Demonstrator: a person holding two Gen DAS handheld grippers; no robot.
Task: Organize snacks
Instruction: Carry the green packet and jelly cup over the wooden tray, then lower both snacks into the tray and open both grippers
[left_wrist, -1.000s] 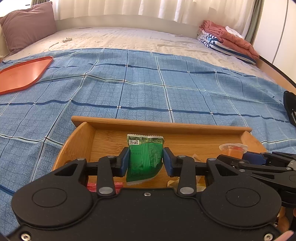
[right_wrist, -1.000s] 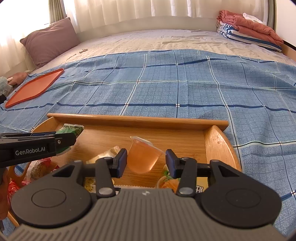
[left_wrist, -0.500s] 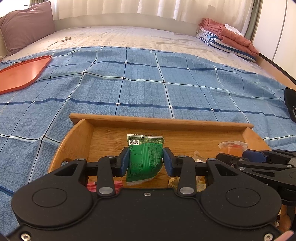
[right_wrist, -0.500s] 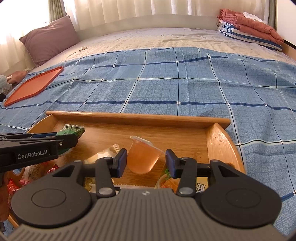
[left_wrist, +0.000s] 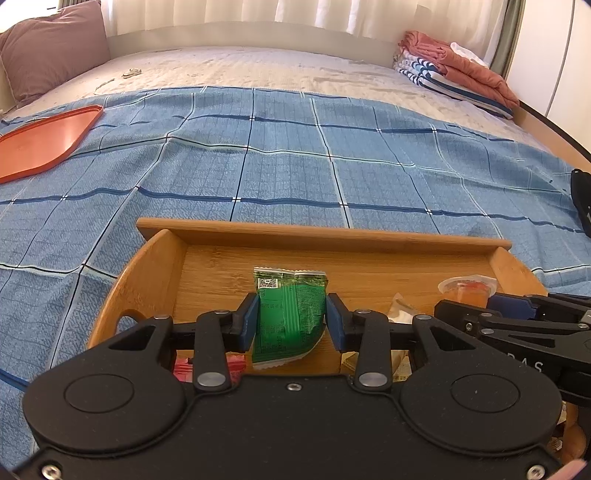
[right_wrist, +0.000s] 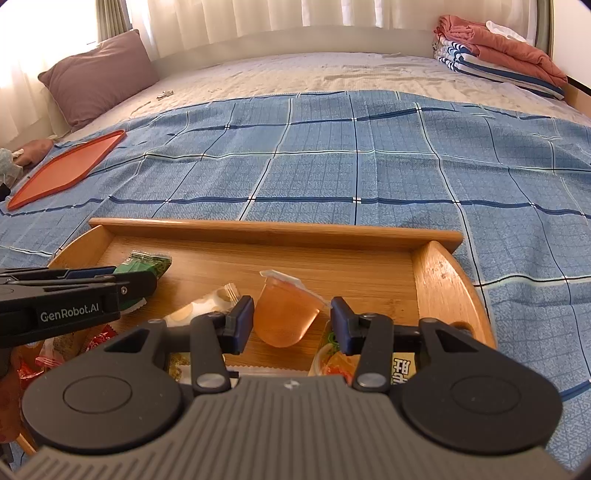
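One green snack packet (left_wrist: 290, 314) clamped in left hand-held gripper (left_wrist: 290, 320), one orange jelly cup (right_wrist: 286, 314) clamped in right hand-held gripper (right_wrist: 291, 325), both above one wooden tray (right_wrist: 273, 232) on bed; mid-carry, probably; next, placing each; one red tray (right_wrist: 66, 168) well apart.

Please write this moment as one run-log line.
left gripper: shut on green packet | right gripper: shut on jelly cup | both above wooden tray
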